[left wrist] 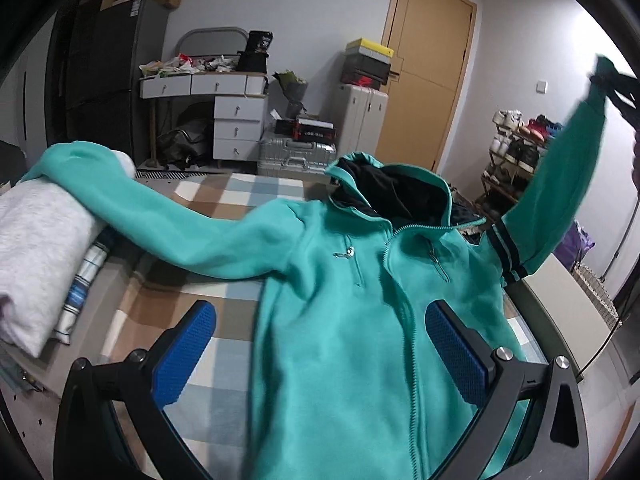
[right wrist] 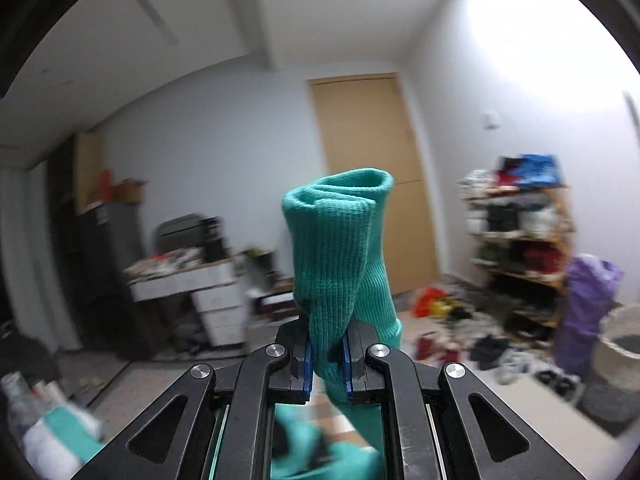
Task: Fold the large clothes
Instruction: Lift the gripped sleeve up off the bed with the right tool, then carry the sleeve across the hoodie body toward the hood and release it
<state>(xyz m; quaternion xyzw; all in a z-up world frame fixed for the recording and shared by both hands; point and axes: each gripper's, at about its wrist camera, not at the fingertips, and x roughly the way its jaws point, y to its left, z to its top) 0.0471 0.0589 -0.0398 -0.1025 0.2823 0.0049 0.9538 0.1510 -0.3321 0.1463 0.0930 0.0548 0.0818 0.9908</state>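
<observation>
Up high, right gripper clenched on teal jacket cuff, left gripper wide apart, empty

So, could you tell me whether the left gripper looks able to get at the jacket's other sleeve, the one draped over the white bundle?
Probably yes: the left gripper is open and empty, and that sleeve lies uncovered on the white bundle.

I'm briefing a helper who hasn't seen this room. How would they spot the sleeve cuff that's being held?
Start at the teal jacket spread on the checked bed cover. One sleeve rises from it into the air; the other lies across a grey folded blanket. The ribbed cuff tops the raised sleeve, pinched in the right gripper.
</observation>
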